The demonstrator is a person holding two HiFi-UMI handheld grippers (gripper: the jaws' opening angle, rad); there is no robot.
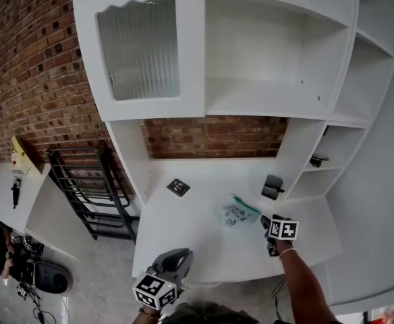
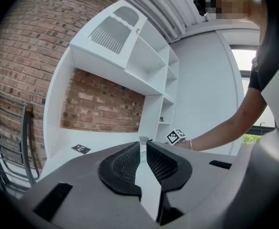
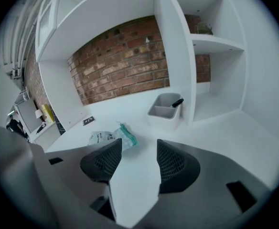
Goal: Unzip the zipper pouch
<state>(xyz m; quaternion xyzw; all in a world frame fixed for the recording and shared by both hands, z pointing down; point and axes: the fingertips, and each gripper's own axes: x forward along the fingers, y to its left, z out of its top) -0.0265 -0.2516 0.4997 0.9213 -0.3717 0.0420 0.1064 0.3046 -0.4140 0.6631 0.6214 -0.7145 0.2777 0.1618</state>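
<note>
Just beyond open right tongs point(image 3: 138, 151), zipper pouch point(image 3: 108, 137), untouched

Print on zipper pouch point(image 3: 109, 137) illegible

Zipper pouch point(image 1: 237, 213) on the desk point(image 1: 190, 238) right of middle, marker card point(image 1: 178, 187) toward the back left corner, bin point(image 1: 272, 186) near the back right corner, behind and right of the pouch.
</note>
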